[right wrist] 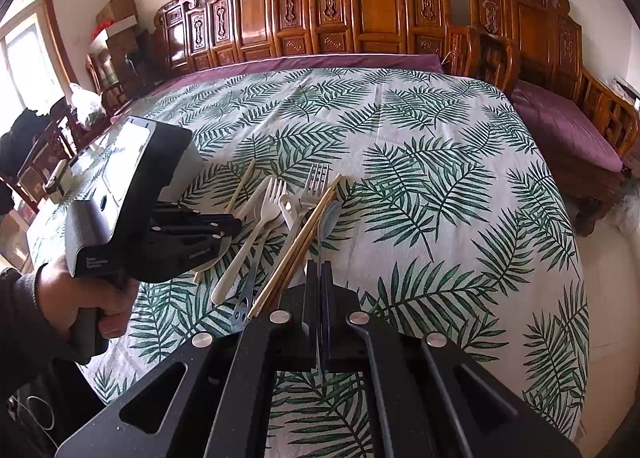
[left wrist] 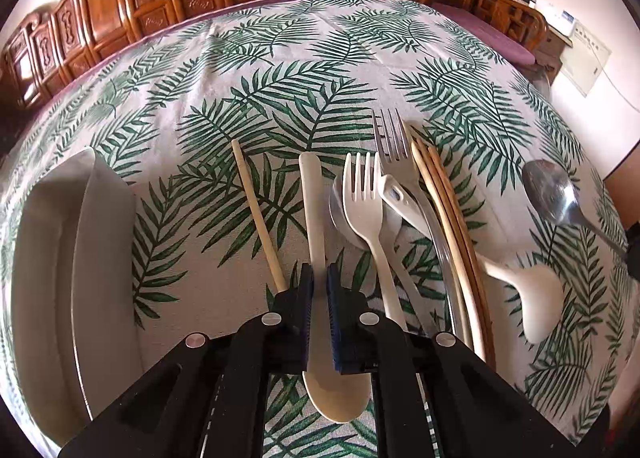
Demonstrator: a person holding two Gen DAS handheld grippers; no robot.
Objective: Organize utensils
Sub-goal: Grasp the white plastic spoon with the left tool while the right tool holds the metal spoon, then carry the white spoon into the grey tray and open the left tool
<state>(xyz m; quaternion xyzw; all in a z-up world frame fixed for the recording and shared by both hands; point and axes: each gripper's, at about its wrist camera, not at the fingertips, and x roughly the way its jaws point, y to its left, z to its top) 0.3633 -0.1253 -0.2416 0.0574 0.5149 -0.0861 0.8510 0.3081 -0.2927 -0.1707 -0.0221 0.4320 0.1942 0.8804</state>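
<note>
My left gripper [left wrist: 320,286] is shut on the handle of a cream plastic spoon [left wrist: 312,193], whose bowl lies under the gripper body. To its right lies a pile: a cream fork [left wrist: 362,197], a metal fork [left wrist: 390,137], a second cream spoon [left wrist: 536,298] and wooden chopsticks [left wrist: 444,217]. A single chopstick [left wrist: 256,209] lies to the left. My right gripper [right wrist: 319,270] is shut on the thin handle of a metal spoon [right wrist: 332,215], also visible as the metal spoon [left wrist: 548,189] at the right of the left wrist view. In the right wrist view, a hand holds the left gripper [right wrist: 234,223] at the left.
A white plate [left wrist: 60,278] sits at the left on the palm-leaf tablecloth [right wrist: 440,177]. Carved wooden chairs and a bench with a purple cushion [right wrist: 560,125] line the table's far and right sides. The cloth's right half carries no objects.
</note>
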